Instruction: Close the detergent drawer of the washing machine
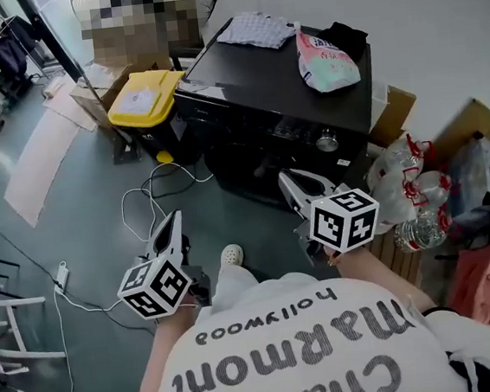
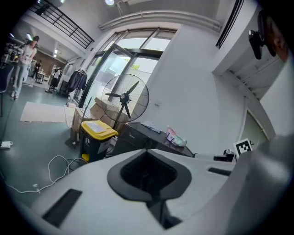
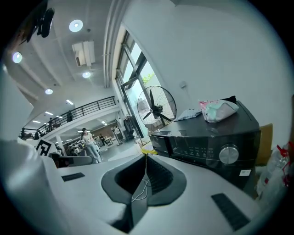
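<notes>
Drawer place: the detergent drawer [image 3: 161, 141] is found at the left end of the front panel of the washing machine [image 1: 277, 83]; how far out it stands cannot be told.
Handling: it is judged a light, rigid plastic tray on slides. No grasp is needed, and its flat front is best pushed squarely.
Left gripper [image 1: 174, 220]: clenched, nothing held, low above the floor.
Right gripper [image 1: 289, 180]: clenched and empty, pointed at the panel, not touching it.
Surroundings: a pouch [image 1: 326, 56] and a folded cloth [image 1: 255, 30] are laid on the machine's top. A yellow-lidded bin [image 1: 144, 101] is set just beside the drawer's end, and cables [image 1: 149, 196] trail on the floor.
Obstruction: none is seen before the panel; the bin may crowd a push from the left.
</notes>
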`<state>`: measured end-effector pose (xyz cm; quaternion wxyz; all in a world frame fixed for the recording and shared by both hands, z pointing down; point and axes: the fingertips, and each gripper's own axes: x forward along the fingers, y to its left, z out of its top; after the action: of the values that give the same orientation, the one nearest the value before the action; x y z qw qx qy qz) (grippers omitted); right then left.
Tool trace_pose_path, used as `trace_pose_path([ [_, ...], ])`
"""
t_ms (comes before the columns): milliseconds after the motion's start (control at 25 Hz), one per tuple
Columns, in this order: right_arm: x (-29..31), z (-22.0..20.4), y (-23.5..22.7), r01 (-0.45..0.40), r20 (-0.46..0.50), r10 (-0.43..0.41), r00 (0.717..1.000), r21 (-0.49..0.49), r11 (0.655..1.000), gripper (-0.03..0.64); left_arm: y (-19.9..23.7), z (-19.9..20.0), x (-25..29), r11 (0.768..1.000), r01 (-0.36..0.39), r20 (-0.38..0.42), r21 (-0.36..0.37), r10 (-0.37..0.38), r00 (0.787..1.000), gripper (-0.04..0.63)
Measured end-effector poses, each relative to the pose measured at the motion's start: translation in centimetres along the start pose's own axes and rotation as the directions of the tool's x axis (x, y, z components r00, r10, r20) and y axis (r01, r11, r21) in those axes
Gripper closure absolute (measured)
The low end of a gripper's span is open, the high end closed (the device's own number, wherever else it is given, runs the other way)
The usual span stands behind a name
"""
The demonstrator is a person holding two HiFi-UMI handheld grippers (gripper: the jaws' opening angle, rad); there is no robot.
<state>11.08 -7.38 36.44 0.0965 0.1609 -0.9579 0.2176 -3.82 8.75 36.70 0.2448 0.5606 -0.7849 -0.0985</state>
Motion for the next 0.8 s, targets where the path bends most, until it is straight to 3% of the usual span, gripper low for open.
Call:
trace_pose_path([
  [440, -1.8, -2.0, -0.3, 0.086, -0.057, -0.087, 0.995, -0.021, 0.996, 0.586, 0.9, -1.6, -0.7, 1.000, -0.007, -0.091, 0.009, 0.007, 0.996, 0.588],
  [800, -1.9, -3.8, -1.1, 0.105, -0.097, -0.104, 0.990, 0.000, 0.995, 0.586, 1.4, -2.8, -0.3, 1.000, -0.017, -0.137, 0.019, 0.020, 0.990, 0.588],
])
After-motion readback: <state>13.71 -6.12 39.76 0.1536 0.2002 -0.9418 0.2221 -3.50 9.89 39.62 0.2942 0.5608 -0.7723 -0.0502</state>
